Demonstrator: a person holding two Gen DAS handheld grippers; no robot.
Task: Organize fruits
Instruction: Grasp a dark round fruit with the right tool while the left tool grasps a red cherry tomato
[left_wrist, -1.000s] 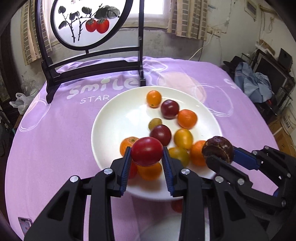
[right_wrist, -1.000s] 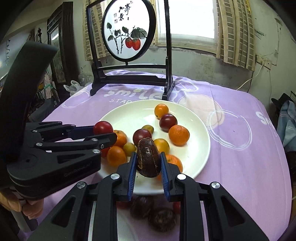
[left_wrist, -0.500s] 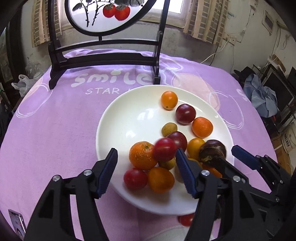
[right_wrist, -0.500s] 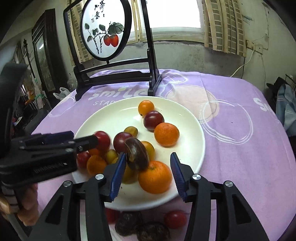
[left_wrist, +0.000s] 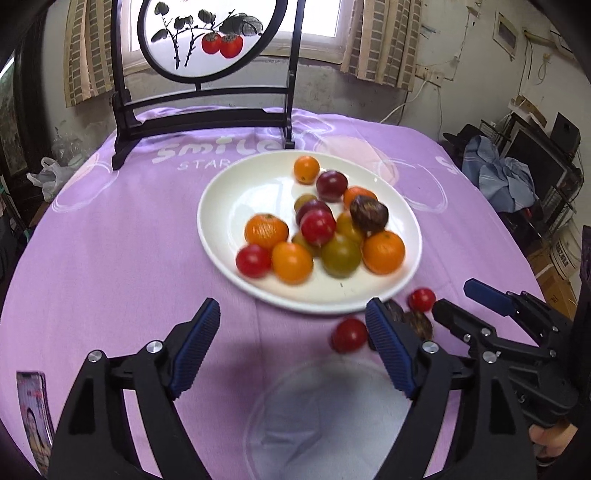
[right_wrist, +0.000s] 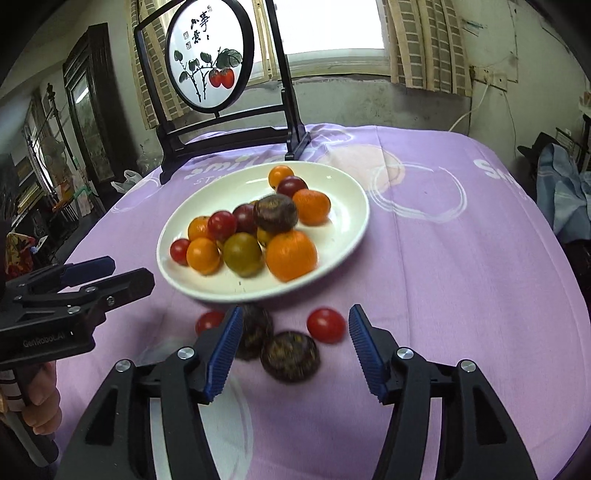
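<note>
The fruits are mostly piled on the white plate (right_wrist: 343, 254) in the middle of the purple tablecloth (right_wrist: 461, 266); four more lie on the cloth just beside the plate's near rim. These are two red cherry tomatoes (right_wrist: 326, 325) and two dark brown passion fruits (right_wrist: 290, 355), which touch each other. The right gripper (right_wrist: 293, 345) hangs above them with its jaws spread wide and empty. The left gripper (left_wrist: 291, 345) is also spread and empty, near the near edge of the table.

I think the next step is to pick one loose fruit. It is better to come down straight over the nearer passion fruit, close gently on its widest part, and lift before moving, because round fruits roll easily.

On the plate I count about thirteen fruits: one passion fruit (right_wrist: 275, 213), several orange ones, red and dark purple ones, and greenish tomatoes. Some are hidden in the pile, so the count is not sure.
</note>
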